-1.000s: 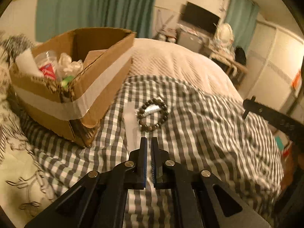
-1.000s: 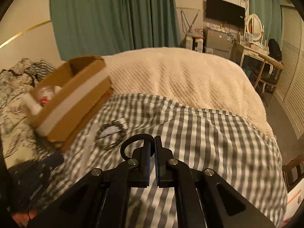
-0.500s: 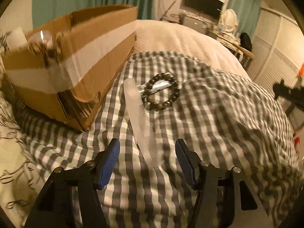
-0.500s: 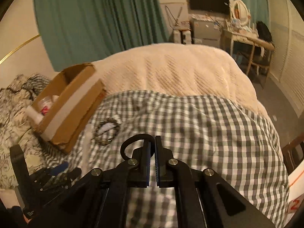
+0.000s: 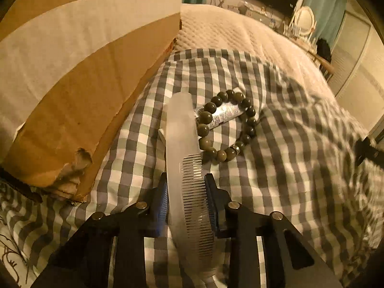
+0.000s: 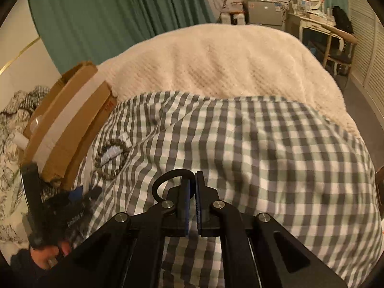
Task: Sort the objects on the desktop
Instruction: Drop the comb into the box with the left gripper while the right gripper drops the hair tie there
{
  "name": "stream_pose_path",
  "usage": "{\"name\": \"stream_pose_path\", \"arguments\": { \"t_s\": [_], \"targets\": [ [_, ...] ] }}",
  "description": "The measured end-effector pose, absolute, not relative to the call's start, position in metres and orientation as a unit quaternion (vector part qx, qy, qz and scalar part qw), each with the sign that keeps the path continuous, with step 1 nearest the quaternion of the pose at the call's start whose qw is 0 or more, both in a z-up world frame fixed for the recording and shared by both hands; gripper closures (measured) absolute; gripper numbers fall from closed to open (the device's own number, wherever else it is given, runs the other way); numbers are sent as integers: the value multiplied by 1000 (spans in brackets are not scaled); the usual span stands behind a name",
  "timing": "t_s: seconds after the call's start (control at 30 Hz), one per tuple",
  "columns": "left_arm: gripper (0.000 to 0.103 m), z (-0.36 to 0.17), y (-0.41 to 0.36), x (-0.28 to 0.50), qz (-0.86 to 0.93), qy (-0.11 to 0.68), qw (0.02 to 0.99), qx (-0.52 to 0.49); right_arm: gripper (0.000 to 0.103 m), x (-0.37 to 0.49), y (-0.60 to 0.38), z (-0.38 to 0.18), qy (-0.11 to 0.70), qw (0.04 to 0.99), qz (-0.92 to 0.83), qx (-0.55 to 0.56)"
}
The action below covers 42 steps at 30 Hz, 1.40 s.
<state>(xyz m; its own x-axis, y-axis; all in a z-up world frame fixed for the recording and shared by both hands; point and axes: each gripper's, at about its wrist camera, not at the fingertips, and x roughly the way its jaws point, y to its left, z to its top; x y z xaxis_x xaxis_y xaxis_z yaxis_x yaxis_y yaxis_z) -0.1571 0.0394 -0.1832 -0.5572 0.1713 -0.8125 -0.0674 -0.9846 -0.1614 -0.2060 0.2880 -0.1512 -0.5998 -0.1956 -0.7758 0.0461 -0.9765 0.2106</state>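
Note:
A frosted white comb (image 5: 182, 144) lies on the checked cloth (image 5: 288, 168), and my left gripper (image 5: 186, 180) straddles its toothed end. Its jaws are closing, with the blue pads against both edges of the comb. Just beyond the comb, a dark bead bracelet (image 5: 249, 129) circles a small silver tube (image 5: 225, 114). The taped cardboard box (image 5: 84, 72) stands close on the left. My right gripper (image 6: 193, 176) hovers over the cloth, shut on a black ring (image 6: 159, 182) that sticks out to its left. The right wrist view also shows the bracelet (image 6: 111, 158) and box (image 6: 72, 124).
A cream blanket (image 6: 216, 60) covers the bed beyond the checked cloth. Floral bedding (image 6: 9, 168) lies left of the box. A hand (image 6: 48, 256) holds the left gripper's handle at the lower left. A dresser and chair (image 6: 336, 36) stand at the far right.
My left gripper opened wide, came down and forward over the comb, and has narrowed onto it. The right gripper, still shut on the ring, dropped lower over the cloth.

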Motion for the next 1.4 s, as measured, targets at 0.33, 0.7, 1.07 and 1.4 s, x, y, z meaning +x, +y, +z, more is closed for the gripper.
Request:
{"name": "stream_pose_path", "arguments": {
  "t_s": [0.33, 0.7, 1.07, 1.4],
  "targets": [
    [76, -131, 30, -112, 905, -62, 87, -412, 100, -176, 257, -124, -55, 85, -902, 419],
    [76, -5, -21, -102, 939, -42, 116, -320, 100, -103, 177, -16, 24, 153, -945, 289],
    [76, 3, -107, -181, 962, 5, 29, -273, 100, -203, 30, 19, 62, 248, -911, 323],
    [25, -28, -135, -218, 940, -18, -26, -340, 60, -329, -31, -47, 67, 141, -863, 481]
  ]
}}
